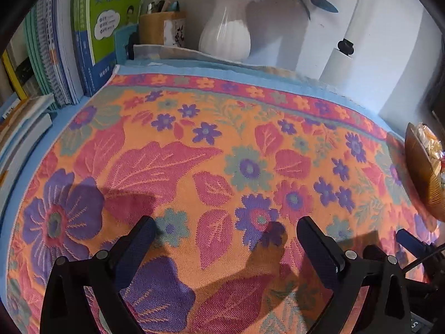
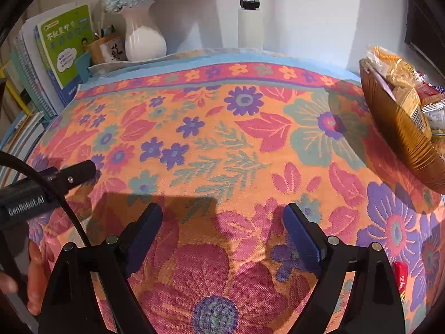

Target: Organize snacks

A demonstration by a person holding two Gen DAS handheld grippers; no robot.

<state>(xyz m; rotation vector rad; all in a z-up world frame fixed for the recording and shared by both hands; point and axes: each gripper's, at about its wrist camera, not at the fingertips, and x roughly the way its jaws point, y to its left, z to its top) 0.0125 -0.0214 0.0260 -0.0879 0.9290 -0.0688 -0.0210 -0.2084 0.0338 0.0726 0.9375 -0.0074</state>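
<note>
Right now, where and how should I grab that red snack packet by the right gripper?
Judging from the right wrist view, pinch the red packet across its thin edges, coming straight down. It lies flat on the cloth, mostly hidden behind the open right gripper.

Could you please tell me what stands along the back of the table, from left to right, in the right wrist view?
Books → pen holder → white vase → paper towel roll → snack basket.

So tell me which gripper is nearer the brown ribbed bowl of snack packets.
Right. The right gripper has the brown ribbed bowl close on its right; the left gripper sits farther left, the bowl at its view's far right edge.
</note>
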